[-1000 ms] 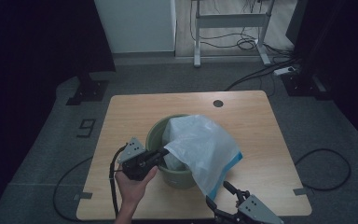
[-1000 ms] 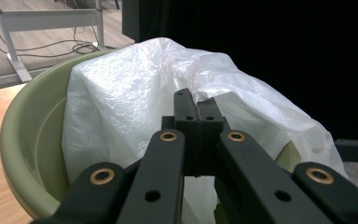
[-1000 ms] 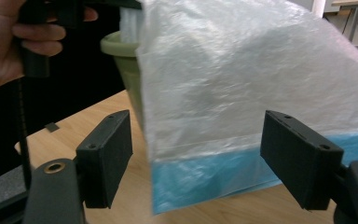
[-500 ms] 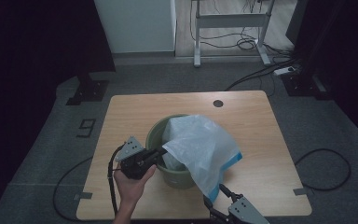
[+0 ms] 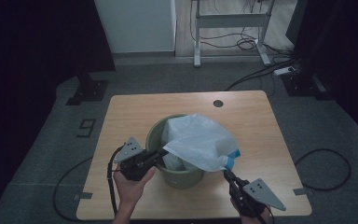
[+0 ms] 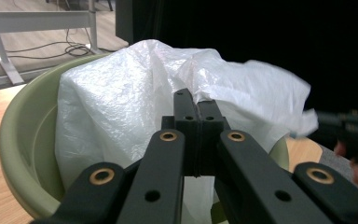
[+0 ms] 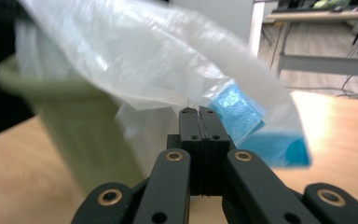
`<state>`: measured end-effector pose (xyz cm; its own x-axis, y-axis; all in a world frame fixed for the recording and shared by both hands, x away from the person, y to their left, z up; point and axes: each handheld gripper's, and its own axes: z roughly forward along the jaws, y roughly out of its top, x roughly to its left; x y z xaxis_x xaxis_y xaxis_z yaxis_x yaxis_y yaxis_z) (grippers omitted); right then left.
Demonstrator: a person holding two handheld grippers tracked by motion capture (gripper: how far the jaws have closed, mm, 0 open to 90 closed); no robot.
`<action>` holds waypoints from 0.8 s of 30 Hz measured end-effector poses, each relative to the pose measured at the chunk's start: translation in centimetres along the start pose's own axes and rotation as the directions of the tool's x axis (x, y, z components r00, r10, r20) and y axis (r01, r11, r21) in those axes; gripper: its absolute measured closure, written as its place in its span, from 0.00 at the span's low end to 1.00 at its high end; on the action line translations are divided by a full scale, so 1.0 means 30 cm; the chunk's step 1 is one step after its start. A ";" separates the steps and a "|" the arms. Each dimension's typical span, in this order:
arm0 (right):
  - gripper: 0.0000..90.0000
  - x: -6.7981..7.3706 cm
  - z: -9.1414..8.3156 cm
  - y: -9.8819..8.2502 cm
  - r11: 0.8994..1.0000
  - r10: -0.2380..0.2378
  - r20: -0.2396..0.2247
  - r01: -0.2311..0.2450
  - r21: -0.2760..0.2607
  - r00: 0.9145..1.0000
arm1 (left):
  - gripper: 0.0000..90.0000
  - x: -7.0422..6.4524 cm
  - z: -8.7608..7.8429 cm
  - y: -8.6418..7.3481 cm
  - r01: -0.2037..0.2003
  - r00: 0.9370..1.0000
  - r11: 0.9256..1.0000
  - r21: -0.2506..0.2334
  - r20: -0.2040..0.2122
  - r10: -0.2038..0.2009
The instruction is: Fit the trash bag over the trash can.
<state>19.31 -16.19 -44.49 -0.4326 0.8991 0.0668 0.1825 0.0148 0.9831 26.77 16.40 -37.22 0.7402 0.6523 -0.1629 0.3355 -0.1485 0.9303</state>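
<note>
At bin, both fingers clamped on bag edges, seemingly.

floor: grey carpet, black cables, a taped 9
table: pale wood, small dark hole
far side: white panel, white metal frame
light: dim, dark edges

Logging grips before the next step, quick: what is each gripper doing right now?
Left gripper: closed, fingers pinching the white plastic bag at the green bin's rim.
Right gripper: just closed, at the bag's hanging edge; whether it caught the film cannot be told.
</note>
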 end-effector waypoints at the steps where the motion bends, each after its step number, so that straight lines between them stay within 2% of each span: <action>1: 0.99 0.000 0.000 0.000 1.000 0.000 0.000 0.000 0.000 1.000 | 1.00 0.000 0.000 0.000 0.000 1.000 1.000 0.000 0.000 0.000; 3: 0.99 -0.025 0.001 0.058 0.999 0.021 0.015 -0.020 -0.050 1.000 | 1.00 -0.004 0.001 -0.003 -0.006 1.000 1.000 0.007 0.011 0.006; 6: 0.99 -0.036 0.004 0.093 0.997 0.033 0.013 -0.032 -0.075 0.999 | 1.00 -0.010 0.003 -0.007 -0.012 1.000 1.000 0.017 0.023 0.012; 7: 0.99 -0.039 0.009 0.143 0.993 0.043 0.008 -0.042 -0.110 0.999 | 1.00 -0.013 0.003 -0.010 -0.014 1.000 1.000 0.020 0.028 0.014; 11: 0.99 -0.027 0.026 0.224 0.985 0.040 -0.003 -0.039 -0.168 0.999 | 0.99 -0.037 -0.001 -0.025 -0.034 0.998 0.999 0.041 0.051 0.032; 14: 0.99 -0.012 0.045 0.275 0.980 0.028 -0.016 -0.030 -0.194 0.999 | 0.98 -0.047 -0.003 -0.032 -0.042 0.997 0.997 0.061 0.067 0.038; 15: 0.99 -0.012 0.045 0.275 0.980 0.028 -0.016 -0.030 -0.194 0.999 | 0.98 -0.047 -0.003 -0.032 -0.042 0.997 0.997 0.061 0.067 0.038; 16: 0.99 0.002 0.061 0.304 0.978 0.018 -0.027 -0.023 -0.207 0.999 | 0.98 -0.053 0.000 -0.037 -0.050 0.996 0.996 0.072 0.074 0.045; 20: 0.99 0.029 0.090 0.333 0.978 0.004 -0.056 -0.016 -0.207 0.998 | 0.97 -0.054 0.006 -0.045 -0.058 0.995 0.994 0.089 0.084 0.050; 22: 0.99 0.045 0.103 0.332 0.980 -0.009 -0.073 -0.005 -0.199 0.997 | 0.90 -0.052 0.001 -0.046 -0.066 0.996 0.993 0.093 0.070 0.060; 24: 0.99 0.056 0.112 0.321 0.981 -0.026 -0.090 0.009 -0.193 0.996 | 0.75 -0.051 -0.012 -0.043 -0.070 0.997 0.995 0.069 0.029 0.068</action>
<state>23.32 -13.07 -35.50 -0.5148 0.8555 0.0558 0.0047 -0.0622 0.9981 25.01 15.86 -38.06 0.7781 0.6187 -0.1087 0.3225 -0.2449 0.9143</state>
